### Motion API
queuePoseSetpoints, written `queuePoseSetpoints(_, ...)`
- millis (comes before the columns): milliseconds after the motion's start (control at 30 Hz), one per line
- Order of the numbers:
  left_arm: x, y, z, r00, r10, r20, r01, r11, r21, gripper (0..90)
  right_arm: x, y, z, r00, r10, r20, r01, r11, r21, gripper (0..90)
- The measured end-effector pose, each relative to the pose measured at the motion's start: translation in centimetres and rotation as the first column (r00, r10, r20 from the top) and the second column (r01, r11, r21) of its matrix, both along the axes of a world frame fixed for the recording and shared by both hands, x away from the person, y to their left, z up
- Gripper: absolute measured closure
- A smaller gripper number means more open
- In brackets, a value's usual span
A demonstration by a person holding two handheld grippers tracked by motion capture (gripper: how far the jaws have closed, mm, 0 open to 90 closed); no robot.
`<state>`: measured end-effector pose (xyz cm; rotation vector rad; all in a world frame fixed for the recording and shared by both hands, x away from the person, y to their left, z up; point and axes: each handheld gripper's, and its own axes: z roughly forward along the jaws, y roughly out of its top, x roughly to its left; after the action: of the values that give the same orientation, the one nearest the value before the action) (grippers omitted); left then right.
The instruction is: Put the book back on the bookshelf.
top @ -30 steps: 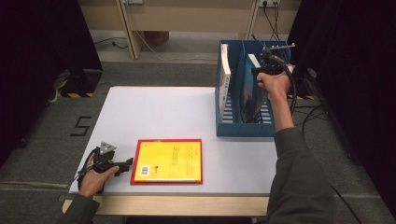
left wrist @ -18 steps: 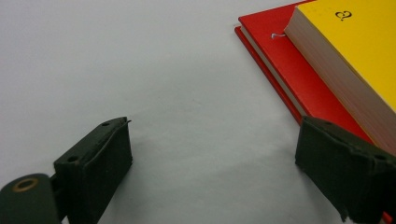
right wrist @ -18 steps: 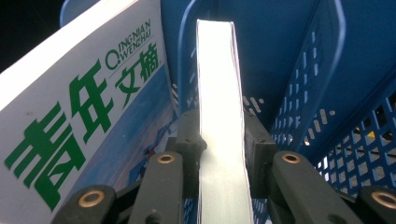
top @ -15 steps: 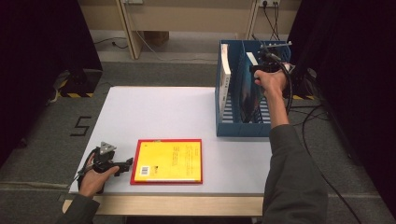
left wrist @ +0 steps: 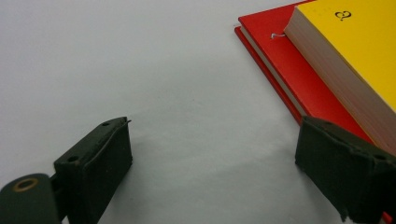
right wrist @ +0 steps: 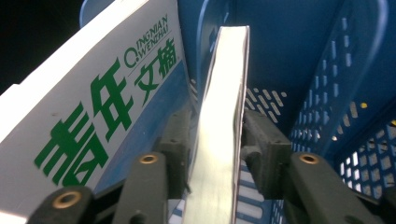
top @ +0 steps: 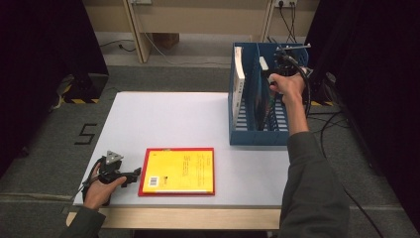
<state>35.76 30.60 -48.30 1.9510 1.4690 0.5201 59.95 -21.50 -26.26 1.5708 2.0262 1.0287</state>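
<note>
A blue file rack [top: 257, 136] stands at the table's right side. A white book [top: 239, 74] with green characters [right wrist: 93, 102] leans in its left compartment. A thin dark book [top: 263, 101] stands upright in the middle compartment, its shiny edge [right wrist: 224, 84] between my right gripper's jaws. My right gripper [top: 277, 69] [right wrist: 217, 135] has just been opening, and its pads sit slightly off the book's sides. My left gripper [top: 134, 174] [left wrist: 212, 154] rests open on the table with nothing between its jaws. It lies beside a yellow book [top: 178, 171] [left wrist: 355, 51] stacked on a red one [left wrist: 299, 70].
The white table [top: 168, 119] stretches between the books and the rack. The rack's right compartment [right wrist: 327, 93] has slotted blue walls. Cables [top: 337, 124] trail over the floor at the right. Dark curtains hang on both sides.
</note>
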Motion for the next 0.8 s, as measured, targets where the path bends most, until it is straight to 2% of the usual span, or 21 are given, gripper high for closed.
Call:
queuePoseSetpoints(67, 0.0, 0.0, 0.0, 1.0, 0.0, 0.0, 0.0, 1.0, 0.0, 9.8, -0.4, -0.3, 0.2, 0.9999, 0.005, -0.013, -0.005, 1.0, 0.0, 59.0)
queuePoseSetpoints(233, 0.0, 0.0, 0.0, 1.0, -0.001, 0.001, 0.001, 1.0, 0.0, 9.8, -2.0, -0.6, 0.5, 0.9994, 0.036, 0.003, -0.036, 0.9989, 0.029, 55.1)
queuePoseSetpoints(333, 0.0, 0.0, 0.0, 1.0, 0.0, 0.001, 0.0, 1.0, 0.001, 9.8, -3.0, -0.6, 0.5, 0.998, 0.064, 0.007, -0.064, 0.998, 0.006, 53.3)
queuePoseSetpoints(567, 0.0, 0.0, 0.0, 1.0, -0.001, 0.0, 0.001, 1.0, 0.002, 9.8, -4.9, -1.0, -0.5, 0.9949, 0.101, -0.009, -0.101, 0.9948, 0.014, 49.5)
queuePoseSetpoints(800, 0.0, 0.0, 0.0, 1.0, -0.001, 0.0, 0.001, 1.0, 0.003, 9.8, -6.4, -1.6, -1.6, 0.9924, 0.121, -0.023, -0.121, 0.9926, 0.011, 51.4)
